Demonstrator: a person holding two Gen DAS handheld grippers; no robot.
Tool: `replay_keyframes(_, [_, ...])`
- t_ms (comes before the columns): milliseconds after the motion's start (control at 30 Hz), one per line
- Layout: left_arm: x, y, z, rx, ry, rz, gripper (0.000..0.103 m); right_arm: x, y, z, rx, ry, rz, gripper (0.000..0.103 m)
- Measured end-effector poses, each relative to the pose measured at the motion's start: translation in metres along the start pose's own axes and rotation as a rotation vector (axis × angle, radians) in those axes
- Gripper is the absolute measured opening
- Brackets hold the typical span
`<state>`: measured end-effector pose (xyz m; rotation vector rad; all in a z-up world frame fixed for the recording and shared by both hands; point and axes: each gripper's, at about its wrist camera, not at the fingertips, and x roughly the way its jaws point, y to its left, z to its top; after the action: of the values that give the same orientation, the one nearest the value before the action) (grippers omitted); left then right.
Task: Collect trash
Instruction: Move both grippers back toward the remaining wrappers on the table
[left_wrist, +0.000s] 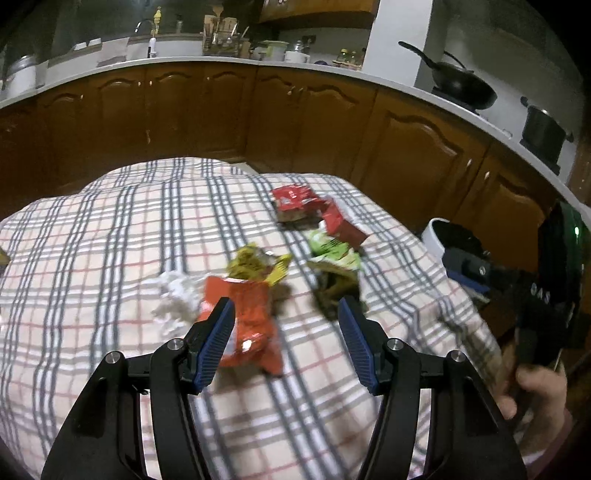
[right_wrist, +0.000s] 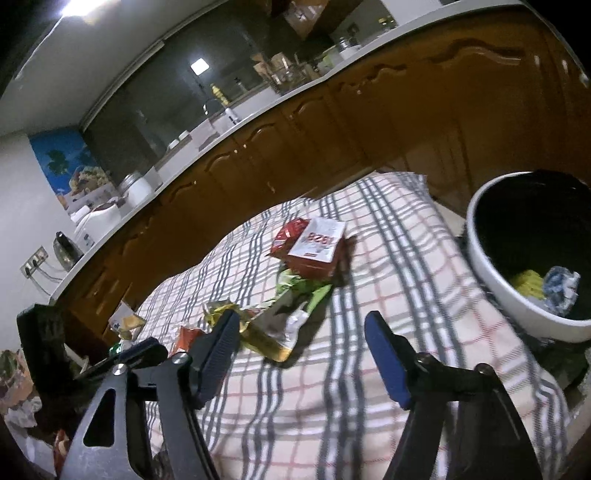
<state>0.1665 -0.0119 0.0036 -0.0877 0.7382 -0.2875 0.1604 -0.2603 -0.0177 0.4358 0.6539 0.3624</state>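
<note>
Now both grippers are empty, jaws apart. The left gripper (left_wrist: 286, 310) hangs over the orange wrapper (left_wrist: 243, 325), low in the middle on the checked counter (left_wrist: 92, 240). Next, I think, it must drop and pinch it. The right gripper (right_wrist: 301, 325) waits near the bin (right_wrist: 491, 280), at the right.

A plaid tablecloth (left_wrist: 110, 240) covers the table — crumpled wrappers (left_wrist: 243, 306), a red carton (right_wrist: 314, 247) and white tissue (left_wrist: 173, 295) lie on it.

A plaid tablecloth (left_wrist: 110, 258) covers the tabletop. Beyond it runs a row of brown wooden cabinets (left_wrist: 306, 114) under a white counter. At far right a black wok (left_wrist: 461, 86) and a dark pot (left_wrist: 543, 127) sit on the stove; a utensil rack (left_wrist: 223, 38) stands far back.
</note>
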Motion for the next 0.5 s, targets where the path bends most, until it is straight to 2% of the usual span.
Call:
replay_keyframes(100, [0.002, 0.009, -0.004, -0.005, 0.011, 0.014, 0.059, 0.015, 0.008, 0.002, -0.014, 0.027, 0.004, 0.063])
replay_keyframes(267, [0.011, 0.013, -0.006, -0.005, 0.039, 0.021, 0.059, 0.048, 0.020, 0.006, -0.024, 0.093, 0.017, 0.062])
replay_keyframes(433, [0.024, 0.003, -0.007, 0.050, 0.057, 0.064, 0.059, 0.079, 0.026, 0.010, -0.017, 0.144, 0.018, 0.062])
replay_keyframes(500, [0.030, 0.002, -0.009, 0.070, 0.073, 0.083, 0.053, 0.091, 0.026, 0.010, -0.017, 0.176, 0.002, 0.061])
